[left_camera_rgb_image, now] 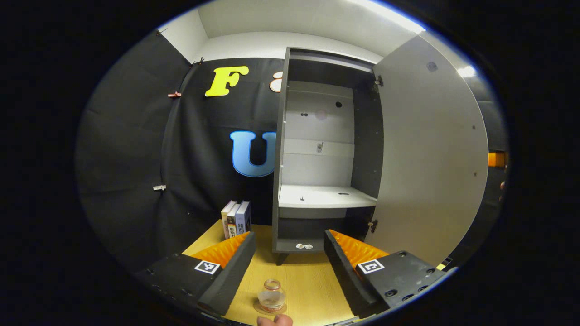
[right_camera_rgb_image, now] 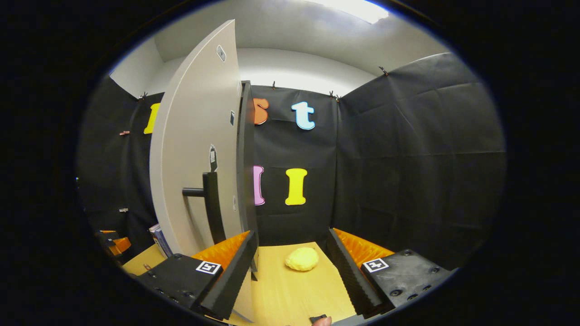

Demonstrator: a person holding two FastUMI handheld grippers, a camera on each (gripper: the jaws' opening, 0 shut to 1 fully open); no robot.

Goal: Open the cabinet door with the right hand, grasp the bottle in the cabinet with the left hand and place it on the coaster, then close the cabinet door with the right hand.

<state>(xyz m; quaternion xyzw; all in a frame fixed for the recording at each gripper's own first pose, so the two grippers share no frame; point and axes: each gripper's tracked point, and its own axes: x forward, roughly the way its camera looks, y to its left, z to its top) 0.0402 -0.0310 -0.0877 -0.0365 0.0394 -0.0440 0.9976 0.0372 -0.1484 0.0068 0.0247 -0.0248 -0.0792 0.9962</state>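
Left gripper: fingers spread wide apart, nothing between them, hanging over the tabletop and facing the cabinet.
Right gripper: also wide apart, holding nothing, sitting just right of the door's free edge.
Bottle: small clear glass one, upright on the coaster at the near edge of the tabletop, between the left gripper's fingers in the picture but lower down, not touched by them.
Cabinet door: swung fully open to the right in the left gripper view; in the right gripper view you see its outer face with the dark bar handle sticking out.
Cabinet inside: pale shelf with nothing standing on it, two small white bits on the bottom ledge, can't tell what they are.
Books: a few standing upright on the tabletop just left of the cabinet, against the back wall.
Yellow lump: lumpy yellow thing lying on the tabletop toward the far edge in the right gripper view, between the fingers in the picture, untouched.
Hand: a fingertip peeks in at the bottom of the left gripper view, right by the coaster.
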